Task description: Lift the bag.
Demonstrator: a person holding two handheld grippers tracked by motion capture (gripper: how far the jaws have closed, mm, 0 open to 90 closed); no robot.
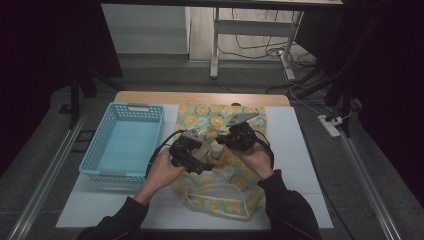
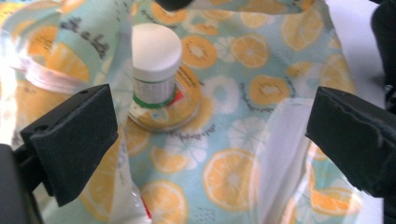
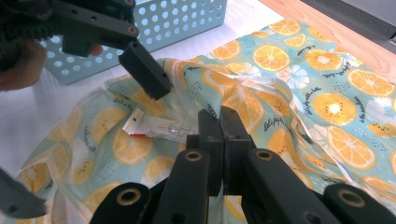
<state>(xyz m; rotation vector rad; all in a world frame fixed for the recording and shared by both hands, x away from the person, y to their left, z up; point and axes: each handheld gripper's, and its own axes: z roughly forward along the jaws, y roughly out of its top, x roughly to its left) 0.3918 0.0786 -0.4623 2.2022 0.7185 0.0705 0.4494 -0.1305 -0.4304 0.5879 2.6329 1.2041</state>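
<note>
The bench (image 1: 300, 165) carries a white mat, and on it a light blue perforated basket (image 1: 125, 142) stands at the left. Just beside the basket lies a cloth bag (image 1: 220, 150), pale teal with a print of orange and kiwi slices and white handles; its mouth is pulled open toward the person. Inside the bag a small bottle (image 2: 156, 70) stands upright, with a white round cap and a label with a green band, and its clear base rests on the fabric. A flat clear packet with a red-and-white end (image 3: 154, 127) lies in the bag's opening. The left hand-held gripper (image 2: 205, 140) is released, its black jaws spread wide over the bottle, touching nothing. The right hand-held gripper (image 3: 219, 135) is clenched on the bag's edge, pinching the fabric.
</note>
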